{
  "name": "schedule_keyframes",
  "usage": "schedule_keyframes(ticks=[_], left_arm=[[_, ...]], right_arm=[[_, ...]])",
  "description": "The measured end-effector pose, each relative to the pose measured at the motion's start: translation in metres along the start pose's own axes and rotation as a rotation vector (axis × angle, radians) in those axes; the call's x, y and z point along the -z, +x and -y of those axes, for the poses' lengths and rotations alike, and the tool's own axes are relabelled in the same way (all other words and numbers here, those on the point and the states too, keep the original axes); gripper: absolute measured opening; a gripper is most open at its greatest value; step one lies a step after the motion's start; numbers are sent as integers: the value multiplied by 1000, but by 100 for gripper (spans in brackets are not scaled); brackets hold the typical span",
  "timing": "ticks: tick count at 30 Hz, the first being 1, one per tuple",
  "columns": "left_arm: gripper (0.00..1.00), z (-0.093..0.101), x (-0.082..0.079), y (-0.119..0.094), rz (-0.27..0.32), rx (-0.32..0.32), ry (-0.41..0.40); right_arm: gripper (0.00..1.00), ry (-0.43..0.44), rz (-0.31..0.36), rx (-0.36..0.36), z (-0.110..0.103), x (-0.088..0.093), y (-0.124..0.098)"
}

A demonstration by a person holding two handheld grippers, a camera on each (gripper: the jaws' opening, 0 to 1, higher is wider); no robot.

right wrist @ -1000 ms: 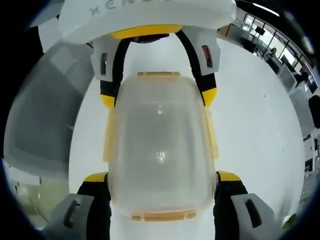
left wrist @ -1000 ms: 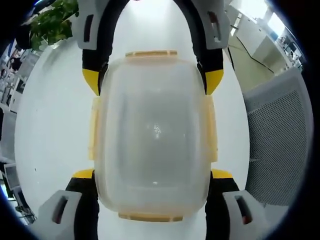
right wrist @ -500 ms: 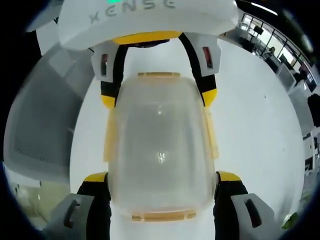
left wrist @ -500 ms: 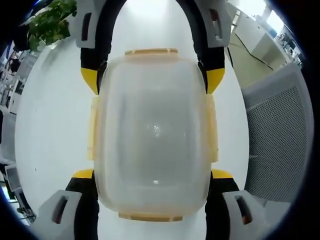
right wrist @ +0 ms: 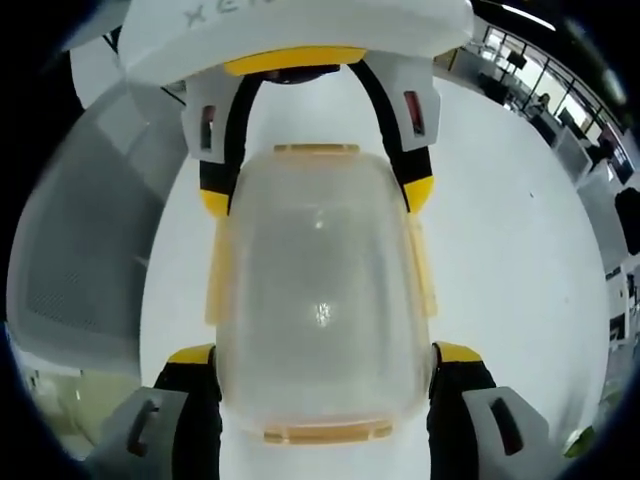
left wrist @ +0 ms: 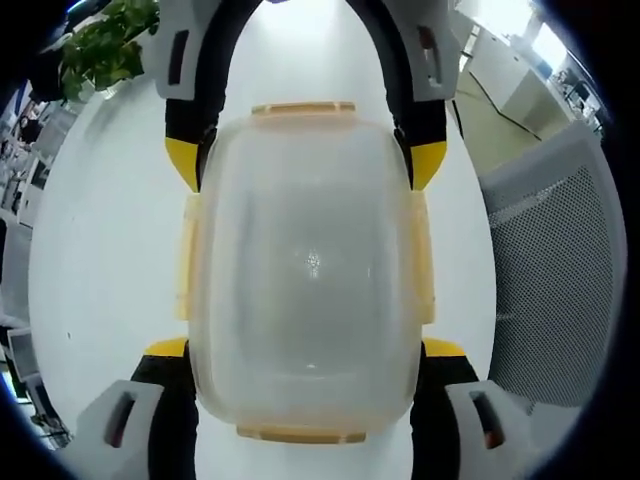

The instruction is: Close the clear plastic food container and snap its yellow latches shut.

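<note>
The clear plastic container [left wrist: 305, 260] hangs above the white table, lid on, with pale yellow latches on all sides, such as the far latch [left wrist: 302, 107] and the side latch [left wrist: 422, 255]. My left gripper [left wrist: 305, 348] is shut on the near end, a yellow-tipped jaw pressing each side. My right gripper [left wrist: 305, 160] clamps the far end from the opposite direction. In the right gripper view the same container [right wrist: 320, 290] sits between my right gripper [right wrist: 325, 352] and the left gripper [right wrist: 318, 195]. Whether the latches [right wrist: 422, 270] are snapped down I cannot tell.
The white table [left wrist: 100, 250] lies under the container. A grey mesh chair [left wrist: 560, 270] stands beside the table and appears again as the chair [right wrist: 80, 250]. A green plant [left wrist: 100, 45] sits at the far corner. Office desks [right wrist: 560, 120] lie beyond.
</note>
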State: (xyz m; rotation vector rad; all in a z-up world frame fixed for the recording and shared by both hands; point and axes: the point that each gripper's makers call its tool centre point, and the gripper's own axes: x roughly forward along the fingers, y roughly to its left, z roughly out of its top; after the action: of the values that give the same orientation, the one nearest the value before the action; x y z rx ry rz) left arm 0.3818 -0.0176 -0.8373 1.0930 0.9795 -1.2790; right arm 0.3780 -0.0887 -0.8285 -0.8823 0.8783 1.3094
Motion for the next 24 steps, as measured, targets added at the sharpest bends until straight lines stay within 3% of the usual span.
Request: schedule_keyframes(ticks=[19,24], left_arm=[[90,-1,24,-7,5,1,-5],[90,0,36,-10,0,2,-5]], right_arm=[[86,0,-6,2,1,-24,11],[86,1,-4,3,-1,-35,15]])
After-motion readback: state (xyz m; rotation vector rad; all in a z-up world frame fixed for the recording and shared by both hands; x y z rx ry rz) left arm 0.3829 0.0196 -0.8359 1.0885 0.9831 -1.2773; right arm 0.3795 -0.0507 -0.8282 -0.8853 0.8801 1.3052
